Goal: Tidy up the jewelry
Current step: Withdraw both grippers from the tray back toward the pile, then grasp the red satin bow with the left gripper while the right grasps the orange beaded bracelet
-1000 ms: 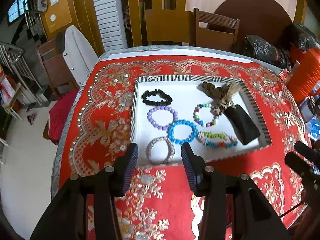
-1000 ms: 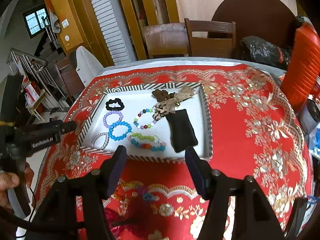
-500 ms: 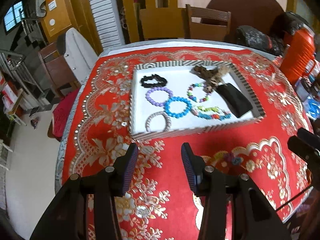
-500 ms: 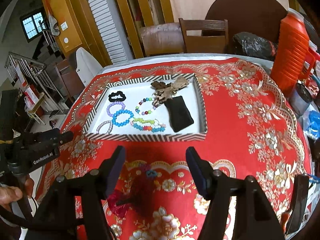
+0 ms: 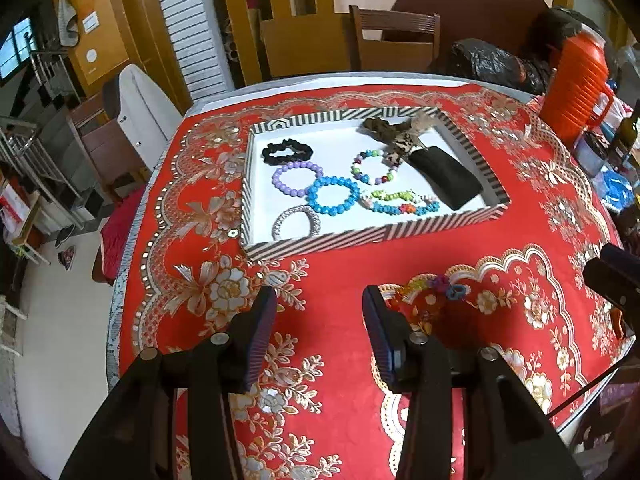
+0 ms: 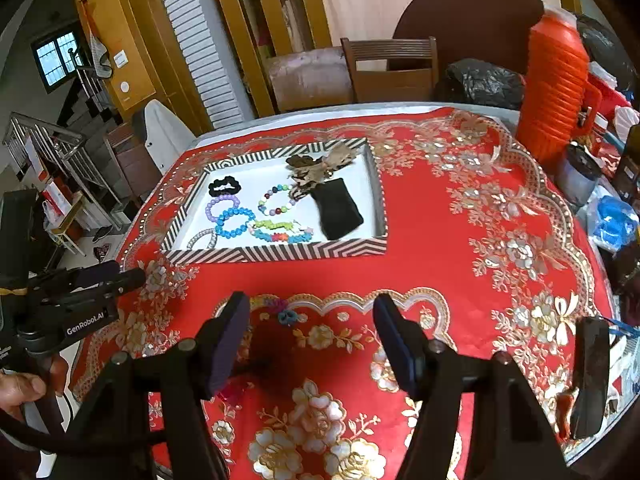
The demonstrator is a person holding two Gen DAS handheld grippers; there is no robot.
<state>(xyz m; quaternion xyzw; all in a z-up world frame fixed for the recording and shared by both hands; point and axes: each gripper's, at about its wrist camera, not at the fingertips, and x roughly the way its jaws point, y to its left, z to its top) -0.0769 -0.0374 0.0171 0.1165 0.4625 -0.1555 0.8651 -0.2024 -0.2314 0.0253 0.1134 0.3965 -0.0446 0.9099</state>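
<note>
Two hand-held grippers sit nearest the cameras: the left hand-held gripper (image 5: 318, 312) and the right hand-held gripper (image 6: 312, 320), each with its jaws spread and nothing between them, above bare red cloth on the worktop (image 5: 332, 276). One small cluster of loose coloured pieces (image 5: 436, 285) lies on the cloth just past the fingers, apart from the tray. Beyond it, one striped tray (image 5: 372, 238) lies slightly askew, with open cloth on all four sides. Inside it, counted: one silver bracelet (image 5: 296, 222) at the near left corner, one blue bead bracelet (image 5: 333, 195), one purple bead bracelet (image 5: 297, 174), one multicoloured bead bracelet (image 5: 374, 167), one black scrunchie (image 5: 286, 152), one green-and-blue beaded strand (image 5: 400, 202), one black pouch (image 5: 446, 178) on the right, and a brown patterned bundle (image 5: 400, 133) at the far edge, number of pieces in it unclear. One orange jug (image 5: 576, 88) stands at the far right edge. Chairs stand behind the far edge.
</note>
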